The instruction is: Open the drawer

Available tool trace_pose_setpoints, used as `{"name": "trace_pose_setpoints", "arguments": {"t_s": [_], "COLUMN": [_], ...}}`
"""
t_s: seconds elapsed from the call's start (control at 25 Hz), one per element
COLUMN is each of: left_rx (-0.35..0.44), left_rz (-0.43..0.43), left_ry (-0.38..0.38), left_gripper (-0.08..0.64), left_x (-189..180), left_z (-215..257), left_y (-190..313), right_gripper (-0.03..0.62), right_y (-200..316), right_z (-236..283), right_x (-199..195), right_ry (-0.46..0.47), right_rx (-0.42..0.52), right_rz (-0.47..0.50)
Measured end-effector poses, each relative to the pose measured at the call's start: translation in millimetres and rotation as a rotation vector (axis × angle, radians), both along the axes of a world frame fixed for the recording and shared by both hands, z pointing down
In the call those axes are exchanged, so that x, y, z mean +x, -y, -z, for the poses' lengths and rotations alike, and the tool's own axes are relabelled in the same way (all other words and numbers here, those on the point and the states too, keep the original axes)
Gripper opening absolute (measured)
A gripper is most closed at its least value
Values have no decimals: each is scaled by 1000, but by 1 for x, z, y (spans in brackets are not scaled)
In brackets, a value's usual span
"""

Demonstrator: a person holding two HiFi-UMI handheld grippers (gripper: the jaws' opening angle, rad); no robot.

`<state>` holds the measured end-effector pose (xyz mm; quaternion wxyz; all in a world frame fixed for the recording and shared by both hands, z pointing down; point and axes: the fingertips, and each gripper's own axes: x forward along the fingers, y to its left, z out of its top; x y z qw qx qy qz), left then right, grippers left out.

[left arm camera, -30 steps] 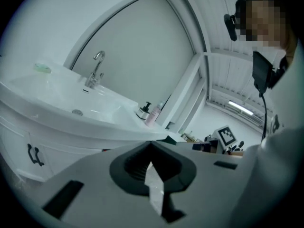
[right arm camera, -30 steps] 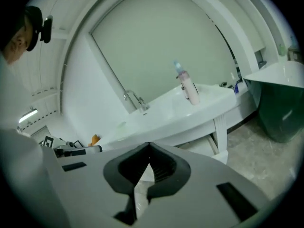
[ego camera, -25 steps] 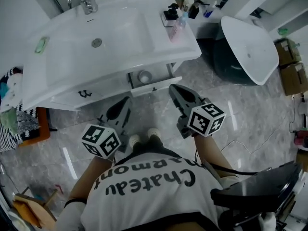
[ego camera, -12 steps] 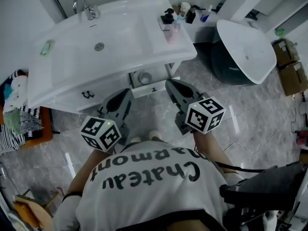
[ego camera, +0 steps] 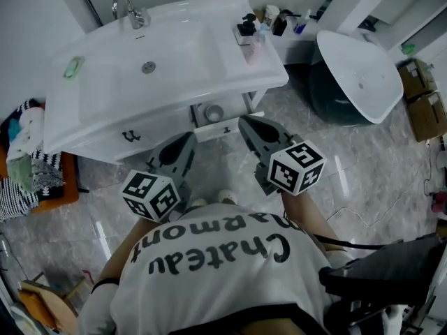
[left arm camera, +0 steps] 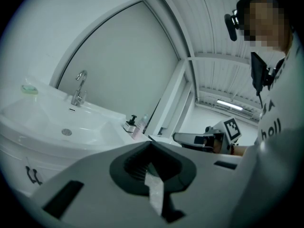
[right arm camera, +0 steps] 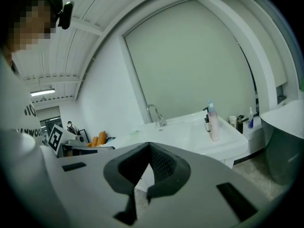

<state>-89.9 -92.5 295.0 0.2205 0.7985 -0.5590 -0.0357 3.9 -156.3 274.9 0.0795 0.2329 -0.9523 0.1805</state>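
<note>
Far left: a heap of striped and white cloth (ego camera: pixel 19 169) lies at the left edge of the head view, just beside the washbasin.
Washbasin: the white washbasin (ego camera: pixel 230 65) fills the upper left and centre of the frame. It has a tap (ego camera: pixel 127 9) at its top edge and a green soap dish (ego camera: pixel 72 67) on its left rim.
Left gripper: the left gripper (ego camera: pixel 186 142) hangs below the basin, left of centre, its tip aimed toward the cabinet front. Its jaws are clenched together with nothing between them.
Drawer: the drawer (ego camera: pixel 227 127) sits at centre frame under the basin's lower right edge. Its white front stands out a little from the cabinet, and a grey round part (ego camera: pixel 213 112) shows in the gap behind it.
Right gripper: the right gripper (ego camera: pixel 246 124) is just right of centre, its tip beside the drawer front's right end. Whether it touches the drawer cannot be told. Its jaws are clenched together and grasp nothing.
Basin corner: a pump dispenser and a pink bottle (ego camera: pixel 253 39) stand upright on the basin's right corner.
Upper right: a white oval tub (ego camera: pixel 363 68) stands on the grey floor, apart from the basin.
</note>
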Motion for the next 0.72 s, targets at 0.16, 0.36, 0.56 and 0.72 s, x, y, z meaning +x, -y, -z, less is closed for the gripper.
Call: {"name": "trace_pose_setpoints", "arguments": {"t_s": [0.16, 0.36, 0.56, 0.72], "left_rx": [-1, -2, -9, -12], "left_rz": [0, -2, -9, -15], "left_ry": [2, -1, 0, 0], "left_gripper": [8, 8, 8, 8], "left_x": [-2, -3, -2, -1], "left_z": [-1, 0, -3, -4], "left_y": [-1, -1, -2, -3], "right_gripper": [11, 11, 11, 11], "right_y": [0, -1, -2, -3], "right_z": [-2, -1, -3, -4], "right_x": [0, 0, 0, 1], "right_ry": [2, -3, -8, 2], "right_rx": [-6, -5, -15, -27], "right_rz": [-6, -12, -15, -19]}}
